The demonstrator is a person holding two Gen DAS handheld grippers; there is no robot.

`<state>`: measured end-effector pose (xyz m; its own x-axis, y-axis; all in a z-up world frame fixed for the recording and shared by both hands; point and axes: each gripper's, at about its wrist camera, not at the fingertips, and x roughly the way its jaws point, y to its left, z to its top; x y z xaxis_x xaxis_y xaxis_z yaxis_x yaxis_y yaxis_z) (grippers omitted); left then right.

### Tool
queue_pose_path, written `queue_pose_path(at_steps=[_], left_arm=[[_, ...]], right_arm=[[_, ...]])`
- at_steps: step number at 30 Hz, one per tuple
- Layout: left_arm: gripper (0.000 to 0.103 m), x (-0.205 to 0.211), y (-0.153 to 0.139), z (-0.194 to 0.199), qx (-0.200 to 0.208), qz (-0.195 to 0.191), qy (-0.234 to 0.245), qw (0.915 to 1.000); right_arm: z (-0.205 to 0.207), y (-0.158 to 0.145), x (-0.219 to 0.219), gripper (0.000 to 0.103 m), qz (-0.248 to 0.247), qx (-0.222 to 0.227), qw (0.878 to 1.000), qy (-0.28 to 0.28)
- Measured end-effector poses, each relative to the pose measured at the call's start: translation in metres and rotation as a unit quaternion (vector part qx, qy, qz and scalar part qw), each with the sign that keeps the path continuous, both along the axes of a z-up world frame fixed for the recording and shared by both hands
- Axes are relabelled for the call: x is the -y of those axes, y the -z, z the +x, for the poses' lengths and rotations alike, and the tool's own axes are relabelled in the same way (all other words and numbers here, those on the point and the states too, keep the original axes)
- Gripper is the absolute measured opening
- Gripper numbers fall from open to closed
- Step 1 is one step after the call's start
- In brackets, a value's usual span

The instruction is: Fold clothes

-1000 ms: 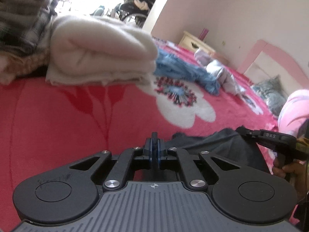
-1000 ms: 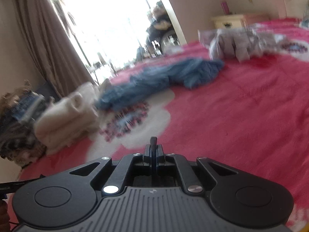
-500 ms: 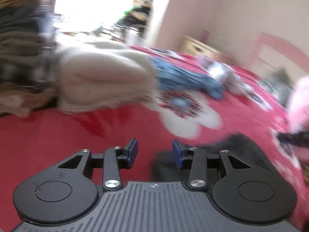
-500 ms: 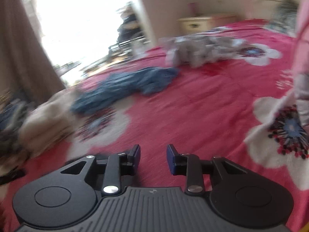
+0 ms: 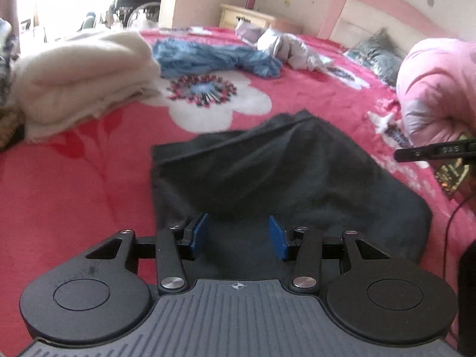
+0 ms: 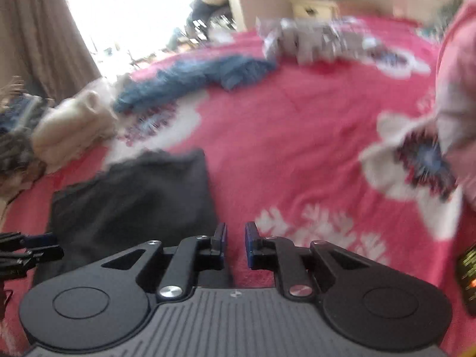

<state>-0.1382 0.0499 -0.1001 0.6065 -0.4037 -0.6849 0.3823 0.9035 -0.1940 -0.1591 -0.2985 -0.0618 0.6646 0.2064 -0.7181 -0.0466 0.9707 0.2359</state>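
A dark grey garment [image 5: 282, 178] lies folded on the red flowered blanket [image 5: 74, 193]. My left gripper [image 5: 238, 235] hovers over its near edge. Its jaws are opening, the blue pads stand well apart, and nothing is pinched between them. In the right wrist view the same garment [image 6: 134, 196] lies to the left of my right gripper [image 6: 235, 242]. That gripper's jaws are closing, with a narrow gap left and only blanket showing through it. The right gripper [image 5: 434, 151] also pokes in at the right edge of the left wrist view. The left gripper [image 6: 26, 250] shows at the left edge of the right wrist view.
A folded cream garment [image 5: 86, 74] sits at the left, with a crumpled blue garment [image 5: 214, 56] and a grey one [image 5: 285, 44] farther back. The person's pink padded clothing [image 5: 437, 86] fills the right. A nightstand [image 5: 244, 16] and pink headboard [image 5: 374, 9] stand behind the bed.
Both grippers were shut a second ago and have let go. The left has opened wider and drawn back, showing the whole dark garment. The right opened, then narrowed again while swinging right.
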Motion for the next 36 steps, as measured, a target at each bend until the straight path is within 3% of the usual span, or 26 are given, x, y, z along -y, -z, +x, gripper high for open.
queue_pose_path(at_steps=[5,9,10,11,13,16,20,23,27,32,36], left_arm=[[0.047,-0.018,-0.009,-0.027,-0.023,-0.013,0.045,0.9986],[0.047,-0.012,0.005,-0.046,-0.069,-0.028,0.104,0.9917],[0.047,-0.009,0.013,-0.049,-0.076,-0.018,0.108,0.991],[0.047,-0.006,0.02,-0.05,-0.081,-0.004,0.103,0.9914],[0.046,-0.007,0.031,-0.049,-0.092,0.01,0.092,0.9914],[0.046,-0.015,0.016,-0.053,-0.084,-0.006,0.09,0.9924],[0.047,-0.019,0.004,-0.063,-0.071,-0.016,0.117,0.9904],[0.047,-0.008,0.022,-0.064,-0.098,0.001,0.141,0.9852],[0.047,-0.002,0.037,-0.069,-0.097,0.036,0.147,0.9838],[0.047,-0.024,0.03,-0.067,-0.118,0.02,0.117,0.9859],[0.048,-0.033,0.03,-0.064,-0.127,0.015,0.086,0.988]], right_arm=[[-0.031,-0.004,-0.021,0.014,0.029,-0.022,0.998,-0.06],[-0.033,0.032,-0.023,0.012,0.031,-0.078,0.996,-0.028],[-0.032,0.041,-0.02,0.003,0.033,-0.087,0.996,-0.013],[-0.031,0.047,-0.014,0.0,0.047,-0.089,0.995,0.003],[-0.034,0.038,-0.011,0.0,0.059,-0.074,0.995,0.016],[-0.043,0.019,-0.009,0.003,0.056,-0.055,0.997,0.014],[-0.052,0.009,-0.008,0.003,0.05,-0.076,0.996,0.0],[-0.052,0.035,-0.013,0.0,0.017,-0.12,0.993,0.007],[-0.055,0.032,-0.012,0.0,0.017,-0.116,0.993,0.018],[-0.063,0.008,-0.014,0.003,0.016,-0.104,0.994,-0.003],[-0.059,0.028,-0.013,0.0,-0.009,-0.136,0.991,0.011]])
